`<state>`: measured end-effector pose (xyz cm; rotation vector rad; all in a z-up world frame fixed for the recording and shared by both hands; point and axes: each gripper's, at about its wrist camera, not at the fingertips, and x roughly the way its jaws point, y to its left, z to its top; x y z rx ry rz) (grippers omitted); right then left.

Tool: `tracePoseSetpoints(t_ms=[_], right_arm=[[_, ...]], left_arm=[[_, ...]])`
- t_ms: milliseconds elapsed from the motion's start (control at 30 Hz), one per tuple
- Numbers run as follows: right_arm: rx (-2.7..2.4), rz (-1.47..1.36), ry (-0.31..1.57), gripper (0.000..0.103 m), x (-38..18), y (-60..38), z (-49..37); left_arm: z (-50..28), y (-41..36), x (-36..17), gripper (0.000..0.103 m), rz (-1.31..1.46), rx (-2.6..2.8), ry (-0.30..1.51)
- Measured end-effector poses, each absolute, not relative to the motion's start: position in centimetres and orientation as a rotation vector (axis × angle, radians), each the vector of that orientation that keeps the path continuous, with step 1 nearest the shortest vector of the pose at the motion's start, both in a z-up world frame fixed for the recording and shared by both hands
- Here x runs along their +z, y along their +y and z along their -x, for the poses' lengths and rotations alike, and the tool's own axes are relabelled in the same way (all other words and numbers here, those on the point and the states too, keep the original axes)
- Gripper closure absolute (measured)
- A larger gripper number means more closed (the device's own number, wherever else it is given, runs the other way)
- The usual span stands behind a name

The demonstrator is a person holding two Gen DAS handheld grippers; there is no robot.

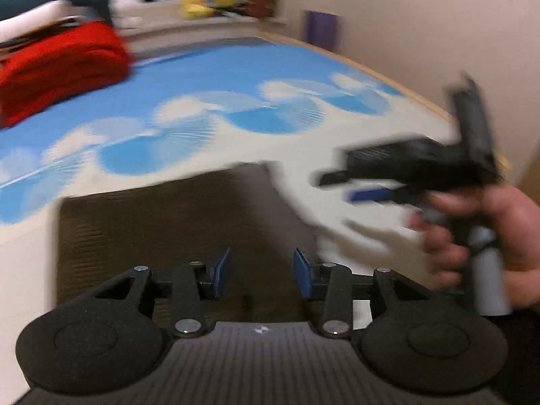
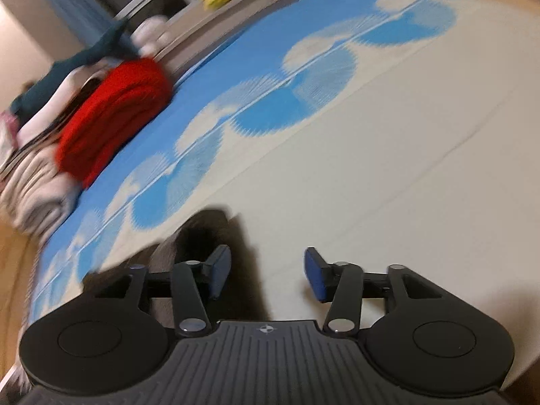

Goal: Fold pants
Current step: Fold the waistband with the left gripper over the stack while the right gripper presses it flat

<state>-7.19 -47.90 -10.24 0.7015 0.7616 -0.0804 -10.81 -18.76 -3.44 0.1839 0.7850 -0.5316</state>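
Note:
Dark brown pants point(image 1: 175, 222) lie folded flat in a neat block on the blue-and-white cloud-patterned surface point(image 1: 209, 77). My left gripper point(image 1: 262, 273) is open and empty just above their near part. In the right wrist view a corner of the pants point(image 2: 209, 233) shows under the left finger. My right gripper point(image 2: 266, 275) is open and empty over the white area, to the right of the pants. It also shows, blurred, in the left wrist view point(image 1: 341, 185), held by a hand.
A stack of folded clothes with a red piece point(image 1: 64, 67) on top sits at the far left of the surface point(image 2: 111, 114). Yellow plush toys point(image 1: 206, 0) lie on a ledge behind. A wall point(image 1: 422, 33) runs along the right edge.

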Motion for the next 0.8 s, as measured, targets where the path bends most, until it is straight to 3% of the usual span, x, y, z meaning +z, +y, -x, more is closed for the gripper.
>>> tracePoseSetpoints(t_ms=[67,267,367,433,500,533,600,667,800], right_arm=[[-0.010,-0.712,0.792,0.036,-10.6,-47.1,6.7],[0.081,-0.656,0.882,0.025,-11.0,-43.8,5.2],[0.058,-0.615,0.952,0.016,-11.9,-42.3,4.5],[0.043,-0.624,0.953,0.016,-12.1,-42.1,4.8],[0.043,-0.632,0.949,0.023,-12.1,-42.0,4.8],[0.057,-0.635,0.939,0.037,-12.1,-41.9,4.9],[0.061,-0.592,0.913,0.046,-11.6,-41.4,5.2],[0.069,-0.523,0.877,0.067,-10.8,-40.5,5.6],[0.110,-0.482,0.748,0.086,-8.8,-40.1,6.8]], left_arm=[[9.0,-15.0,-3.8,0.060,-0.152,-0.428,0.807],[7.2,-9.1,-9.5,0.065,-0.175,-0.333,1.010],[9.1,-9.3,-10.9,0.065,-0.253,-0.343,0.912],[8.7,-9.8,-11.2,0.065,-0.260,-0.336,0.889],[8.9,-9.2,-11.1,0.065,-0.250,-0.345,0.884],[8.8,-9.0,-11.2,0.065,-0.240,-0.353,0.881],[9.6,-8.4,-11.0,0.065,-0.213,-0.362,0.880],[9.6,-8.3,-10.9,0.066,-0.190,-0.366,0.883],[10.1,-7.5,-10.2,0.065,-0.164,-0.378,0.870]])
